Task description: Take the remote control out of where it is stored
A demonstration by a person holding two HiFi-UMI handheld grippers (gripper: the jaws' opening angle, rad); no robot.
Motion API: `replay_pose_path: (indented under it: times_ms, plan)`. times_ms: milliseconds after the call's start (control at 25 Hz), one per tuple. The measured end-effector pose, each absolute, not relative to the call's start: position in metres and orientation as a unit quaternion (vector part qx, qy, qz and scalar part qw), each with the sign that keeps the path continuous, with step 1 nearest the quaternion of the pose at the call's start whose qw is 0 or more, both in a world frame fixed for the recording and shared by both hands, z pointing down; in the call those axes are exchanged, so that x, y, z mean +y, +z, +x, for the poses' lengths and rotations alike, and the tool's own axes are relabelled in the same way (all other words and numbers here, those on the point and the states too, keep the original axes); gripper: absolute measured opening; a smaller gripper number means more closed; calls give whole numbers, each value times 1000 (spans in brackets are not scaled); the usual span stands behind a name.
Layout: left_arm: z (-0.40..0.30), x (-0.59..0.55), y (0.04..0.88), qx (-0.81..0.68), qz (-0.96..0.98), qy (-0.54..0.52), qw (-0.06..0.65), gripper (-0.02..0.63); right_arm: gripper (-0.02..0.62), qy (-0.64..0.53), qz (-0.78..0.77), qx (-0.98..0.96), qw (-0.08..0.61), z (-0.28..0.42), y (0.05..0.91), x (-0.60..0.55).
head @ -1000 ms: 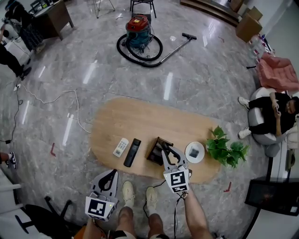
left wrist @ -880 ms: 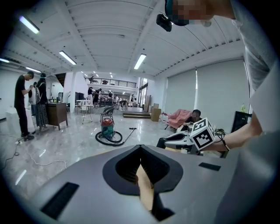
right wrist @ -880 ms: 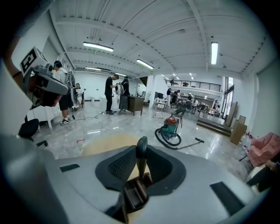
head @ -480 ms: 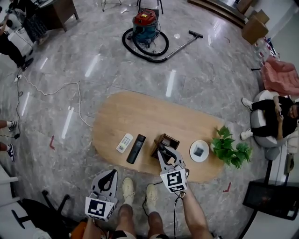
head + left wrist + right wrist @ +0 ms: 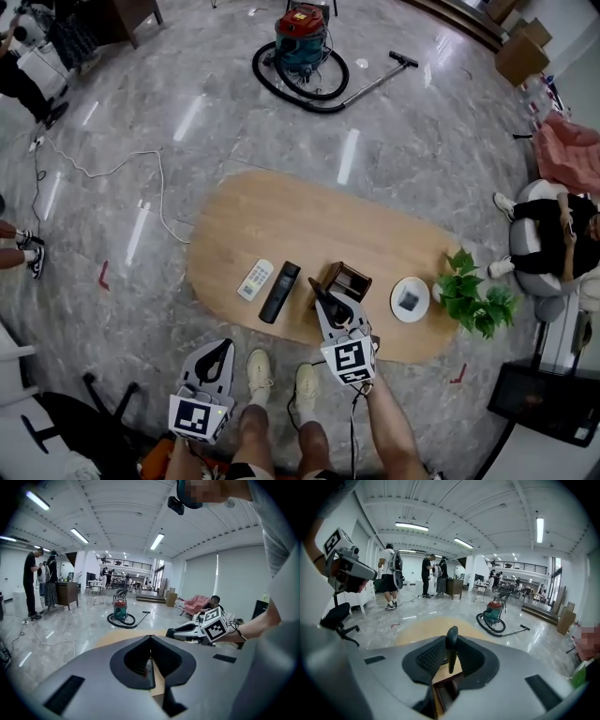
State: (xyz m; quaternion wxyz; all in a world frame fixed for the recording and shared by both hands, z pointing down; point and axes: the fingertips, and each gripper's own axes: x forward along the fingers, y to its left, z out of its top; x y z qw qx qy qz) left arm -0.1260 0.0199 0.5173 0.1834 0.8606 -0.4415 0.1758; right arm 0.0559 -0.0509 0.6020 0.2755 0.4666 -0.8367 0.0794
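Observation:
My right gripper (image 5: pixel 324 300) is shut on a slim black remote control (image 5: pixel 451 654), which stands upright between the jaws. It hangs over the near left corner of the small dark wooden storage box (image 5: pixel 349 279) on the oval wooden table (image 5: pixel 281 220); the box's open top (image 5: pixel 443 693) shows just below the jaws. A second black remote (image 5: pixel 279 292) and a white remote (image 5: pixel 255 279) lie flat on the table left of the box. My left gripper (image 5: pixel 217 354) is off the table's near edge, its jaws together on nothing.
A white round dish (image 5: pixel 410 300) and a green potted plant (image 5: pixel 473 298) stand right of the box. A red vacuum cleaner (image 5: pixel 302 39) with hose lies on the floor beyond the table. A cable (image 5: pixel 112 173) runs at left. A person sits at right (image 5: pixel 553 230).
My right gripper, with the black remote in it, has shifted from over the box toward its near left corner and sunk a little. The left gripper has dropped slightly.

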Motion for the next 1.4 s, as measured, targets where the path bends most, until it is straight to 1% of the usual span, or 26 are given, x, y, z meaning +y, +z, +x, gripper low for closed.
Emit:
replay_pose_path:
  times_ms: [840, 1400]
  plan:
    - [-138, 31, 555, -440, 854, 190, 202, 6, 83, 79, 438, -842, 304, 38, 656, -39]
    - [-140, 40, 580, -444, 846, 197, 218, 6, 83, 73, 435, -841, 313, 44, 676, -42]
